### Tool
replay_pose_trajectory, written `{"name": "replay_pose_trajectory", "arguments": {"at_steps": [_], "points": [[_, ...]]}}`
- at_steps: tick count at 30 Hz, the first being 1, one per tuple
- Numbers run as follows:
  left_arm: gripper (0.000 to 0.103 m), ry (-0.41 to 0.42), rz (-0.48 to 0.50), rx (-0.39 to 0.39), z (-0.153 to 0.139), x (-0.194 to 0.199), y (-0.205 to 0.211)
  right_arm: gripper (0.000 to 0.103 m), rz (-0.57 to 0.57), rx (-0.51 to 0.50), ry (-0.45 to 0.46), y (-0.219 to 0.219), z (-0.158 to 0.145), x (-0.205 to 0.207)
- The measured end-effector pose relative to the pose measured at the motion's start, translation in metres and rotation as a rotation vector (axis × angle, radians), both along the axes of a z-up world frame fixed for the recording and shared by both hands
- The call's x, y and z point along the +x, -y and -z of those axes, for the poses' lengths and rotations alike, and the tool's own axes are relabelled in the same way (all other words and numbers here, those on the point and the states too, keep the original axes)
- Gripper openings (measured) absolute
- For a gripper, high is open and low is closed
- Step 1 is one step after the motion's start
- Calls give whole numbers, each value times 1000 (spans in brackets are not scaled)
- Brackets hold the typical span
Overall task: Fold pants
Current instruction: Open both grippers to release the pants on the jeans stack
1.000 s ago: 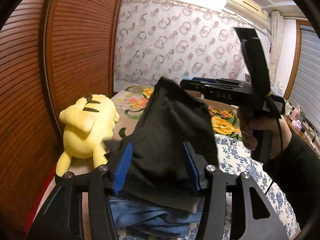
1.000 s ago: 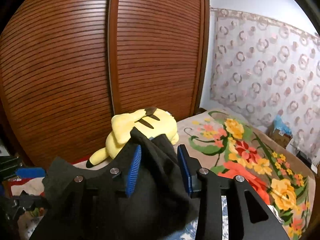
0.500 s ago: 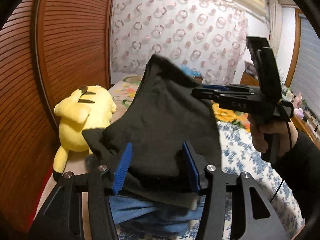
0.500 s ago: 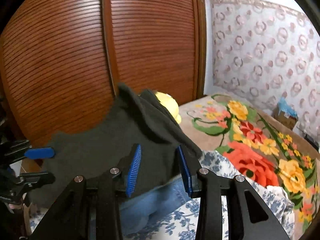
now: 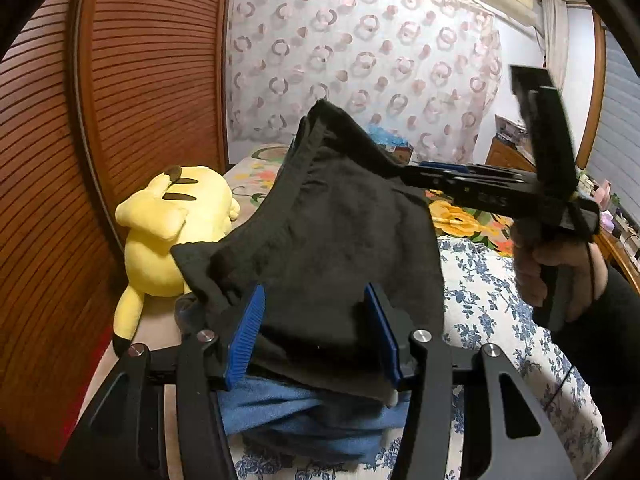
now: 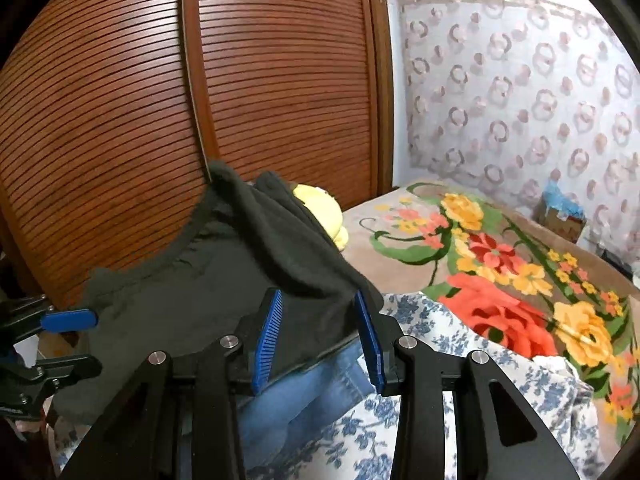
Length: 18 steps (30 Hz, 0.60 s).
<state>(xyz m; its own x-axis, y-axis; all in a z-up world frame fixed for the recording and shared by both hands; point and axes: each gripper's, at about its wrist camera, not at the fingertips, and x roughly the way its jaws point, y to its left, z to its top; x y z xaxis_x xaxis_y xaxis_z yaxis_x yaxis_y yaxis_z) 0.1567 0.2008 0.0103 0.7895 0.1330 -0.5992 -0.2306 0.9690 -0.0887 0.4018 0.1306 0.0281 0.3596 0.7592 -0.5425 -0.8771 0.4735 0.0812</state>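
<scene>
Black fleece pants (image 5: 336,240) hang lifted above the bed (image 6: 500,264), stretched between both grippers. The left gripper (image 5: 316,332) has cloth bunched between its blue pads, which stand apart; whether they truly pinch it I cannot tell. The same goes for the right gripper (image 6: 320,336). Jeans (image 5: 296,412) lie beneath. A yellow plush (image 5: 172,232) lies beside the wardrobe (image 6: 200,100).
</scene>
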Motion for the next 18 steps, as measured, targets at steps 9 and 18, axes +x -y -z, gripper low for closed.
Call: {"name": "replay_pose_trajectory", "arguments": {"at_steps": [9, 18], "points": [[53, 25, 12, 35, -15, -30, 15, 39, 32, 28, 12, 42, -14, -65], [87, 58, 50, 35, -24, -58, 28, 39, 56, 39, 8, 74, -20, -109]]}}
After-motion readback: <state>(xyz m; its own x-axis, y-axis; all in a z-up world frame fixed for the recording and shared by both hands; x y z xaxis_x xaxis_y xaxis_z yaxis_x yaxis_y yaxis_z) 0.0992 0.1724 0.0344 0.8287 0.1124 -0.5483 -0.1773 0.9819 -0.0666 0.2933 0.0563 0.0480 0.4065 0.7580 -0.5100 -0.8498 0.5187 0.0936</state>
